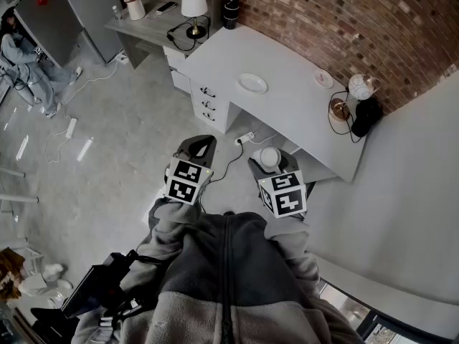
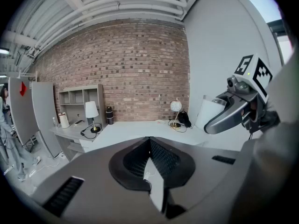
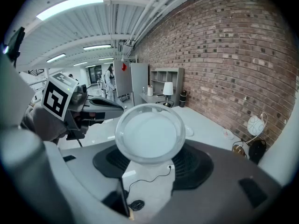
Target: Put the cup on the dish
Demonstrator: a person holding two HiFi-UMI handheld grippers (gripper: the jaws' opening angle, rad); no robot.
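A white cup [image 1: 270, 156] sits between the jaws of my right gripper [image 1: 272, 165], which is shut on it. In the right gripper view the cup [image 3: 150, 134] faces the camera mouth-on and fills the gap of the right gripper [image 3: 150, 143]. A white dish [image 1: 252, 83] lies on the grey desk [image 1: 287, 113], ahead and apart from both grippers; the dish [image 3: 189, 130] shows just right of the cup. My left gripper [image 1: 199, 147] is beside the right one, over the floor, with its jaw tips together and nothing in it [image 2: 149, 141].
A small saucer [image 1: 323, 79], a globe lamp [image 1: 361, 86] and a black bag [image 1: 367, 115] stand along the brick wall. Under the desk's left end is a drawer unit [image 1: 208, 99]. A power strip [image 1: 246, 137] lies on the floor. A table lamp [image 1: 193, 6] stands on a second desk.
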